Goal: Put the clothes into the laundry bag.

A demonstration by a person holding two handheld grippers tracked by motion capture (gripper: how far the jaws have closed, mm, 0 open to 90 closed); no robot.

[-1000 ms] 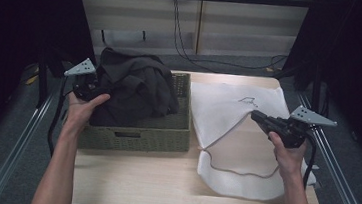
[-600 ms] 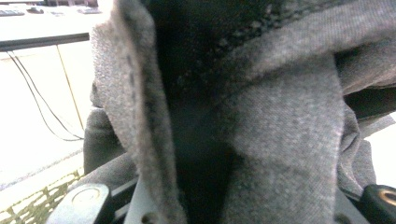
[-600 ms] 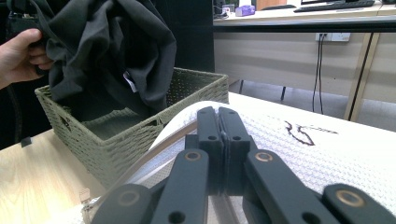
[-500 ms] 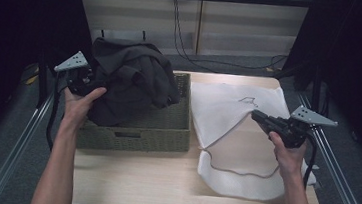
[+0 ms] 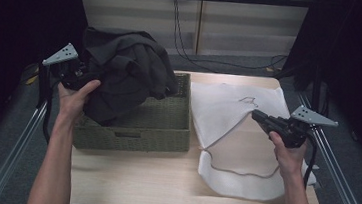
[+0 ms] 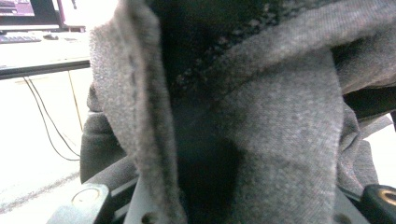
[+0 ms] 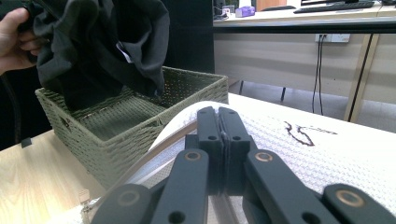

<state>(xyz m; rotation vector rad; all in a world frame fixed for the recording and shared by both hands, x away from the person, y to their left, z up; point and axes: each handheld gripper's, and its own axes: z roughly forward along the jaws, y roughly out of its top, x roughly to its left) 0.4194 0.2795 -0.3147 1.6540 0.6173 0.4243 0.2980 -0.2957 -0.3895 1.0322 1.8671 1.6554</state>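
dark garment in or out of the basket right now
Mostly out. The left tool holds the dark garment bunched above the basket; its lower folds hang inside the rim, and the basket floor shows bare.

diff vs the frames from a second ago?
The left gripper, shut on the dark garment, has risen, lifting more of the cloth out of the woven basket. The right gripper stayed put, jaws shut on the white garment, which lies unmoved on the table.
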